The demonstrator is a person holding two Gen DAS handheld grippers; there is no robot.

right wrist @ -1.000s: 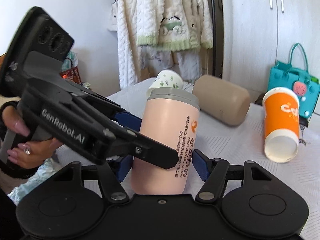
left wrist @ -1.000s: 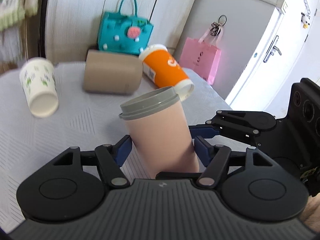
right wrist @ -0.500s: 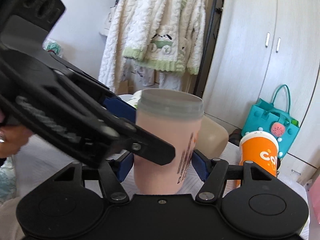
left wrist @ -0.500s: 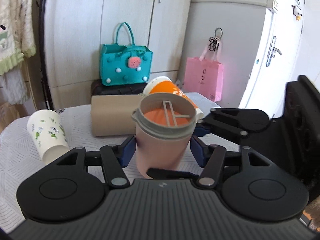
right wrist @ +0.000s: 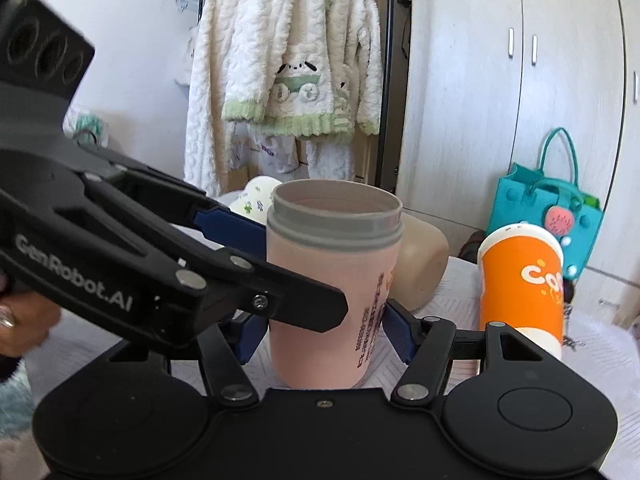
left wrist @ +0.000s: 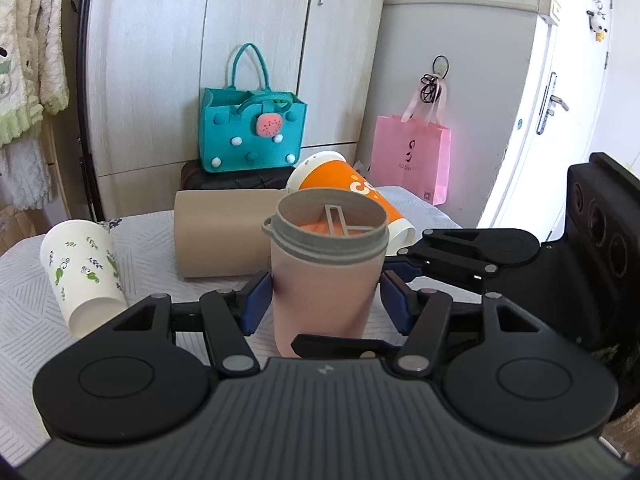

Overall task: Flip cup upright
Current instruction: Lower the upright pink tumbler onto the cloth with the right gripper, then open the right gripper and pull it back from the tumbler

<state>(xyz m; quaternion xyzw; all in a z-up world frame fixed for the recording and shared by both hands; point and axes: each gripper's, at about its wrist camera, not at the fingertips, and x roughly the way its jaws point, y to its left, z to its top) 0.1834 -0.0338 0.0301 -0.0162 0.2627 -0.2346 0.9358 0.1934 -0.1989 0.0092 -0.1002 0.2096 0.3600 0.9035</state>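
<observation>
A pink cup with a grey rim (left wrist: pixel 324 280) stands upright on the white cloth, mouth up; it also shows in the right wrist view (right wrist: pixel 332 300). My left gripper (left wrist: pixel 322 300) has its blue pads on both sides of the cup, the left pad touching, the right one a small gap away. My right gripper (right wrist: pixel 320 328) straddles the same cup from another side, with its pads close to the cup wall. The left gripper's body crosses the right wrist view at the left.
A white leaf-print cup (left wrist: pixel 82 268), a tan cup (left wrist: pixel 222 236) and an orange cup (left wrist: pixel 348 196) lie on their sides on the table behind. A teal bag (left wrist: pixel 252 136) and a pink bag (left wrist: pixel 410 160) stand beyond the table's far edge.
The pink cup went from tilted with its mouth facing away to upright with its mouth up. Both grippers swung level with it.
</observation>
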